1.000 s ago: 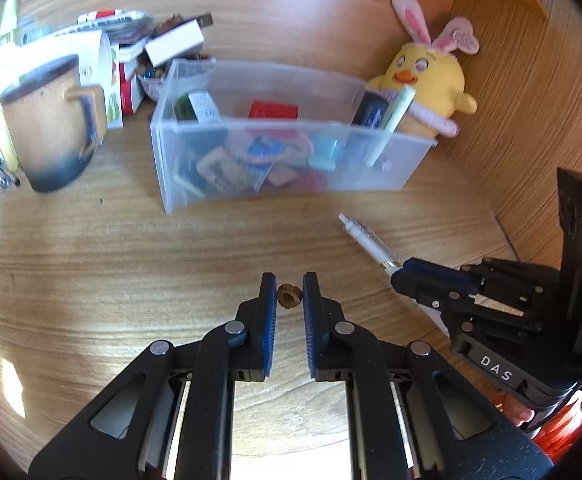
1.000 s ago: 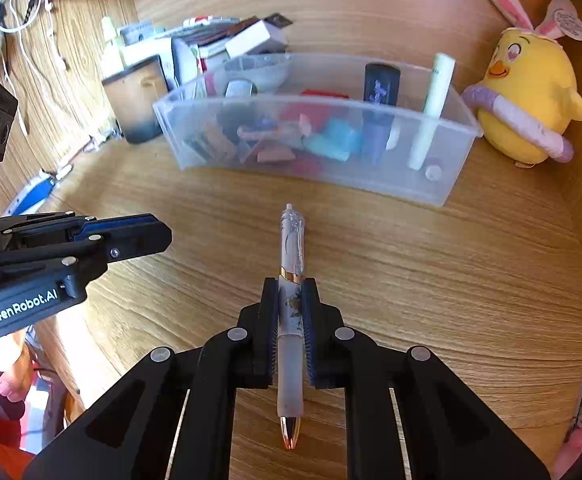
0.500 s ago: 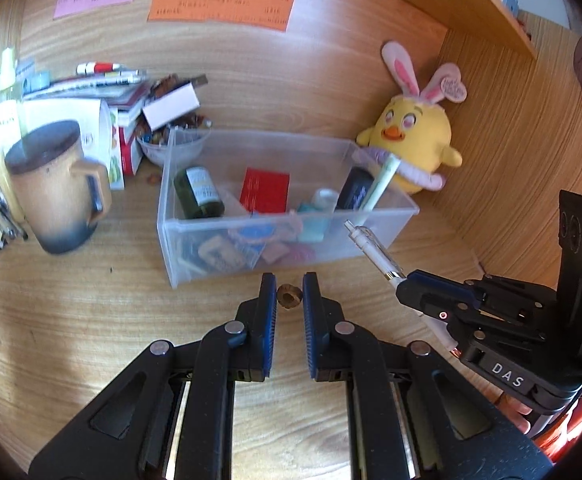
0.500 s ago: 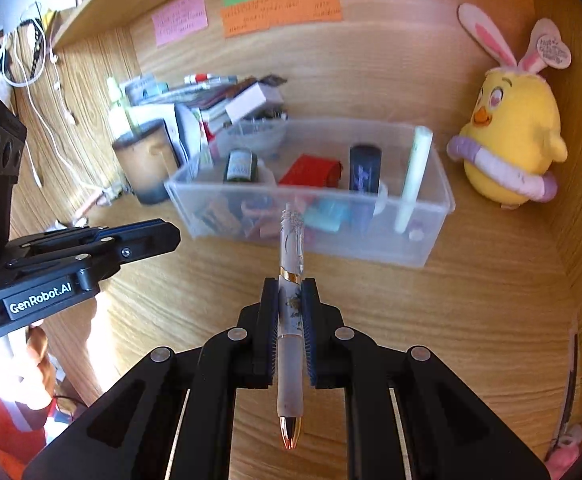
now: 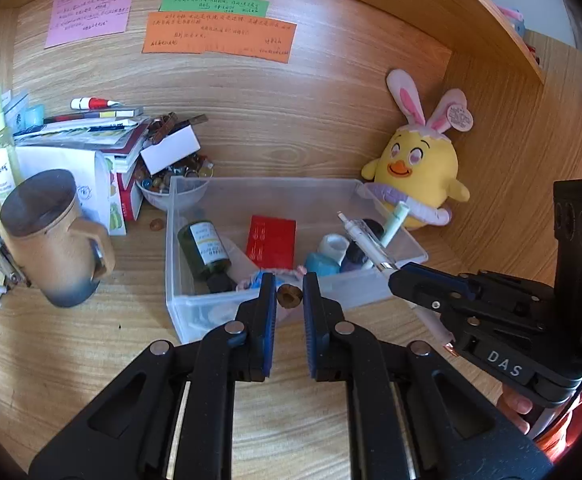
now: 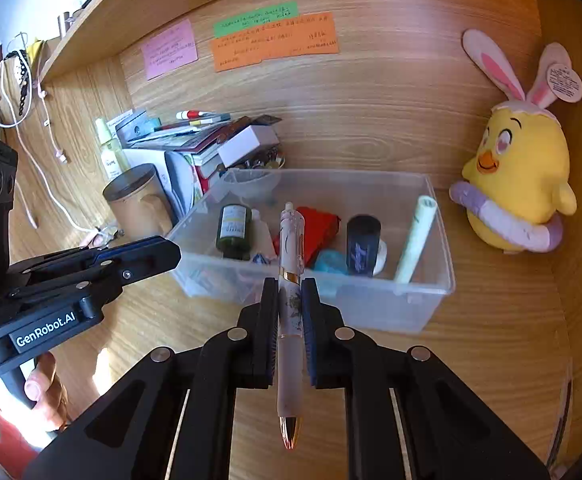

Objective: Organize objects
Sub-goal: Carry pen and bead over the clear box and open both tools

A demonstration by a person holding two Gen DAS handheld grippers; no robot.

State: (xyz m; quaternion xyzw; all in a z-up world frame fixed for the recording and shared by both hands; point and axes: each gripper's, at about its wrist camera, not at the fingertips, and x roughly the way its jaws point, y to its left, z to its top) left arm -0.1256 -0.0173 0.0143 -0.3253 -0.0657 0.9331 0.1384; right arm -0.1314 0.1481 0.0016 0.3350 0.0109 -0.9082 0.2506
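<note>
Your right gripper (image 6: 289, 296), jaws clamped on the pen (image 6: 290, 280), has risen above the bin (image 6: 431, 304) at 12 o'clock, while your left gripper (image 5: 289, 296) pinches a small brown object (image 5: 289, 297).

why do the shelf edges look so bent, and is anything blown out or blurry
Left wrist view: fisheye bows the shelf and darkens the corners; pen sharp. Right wrist view: same bowing, a bright sun patch on the desk, notes too small to read.
</note>
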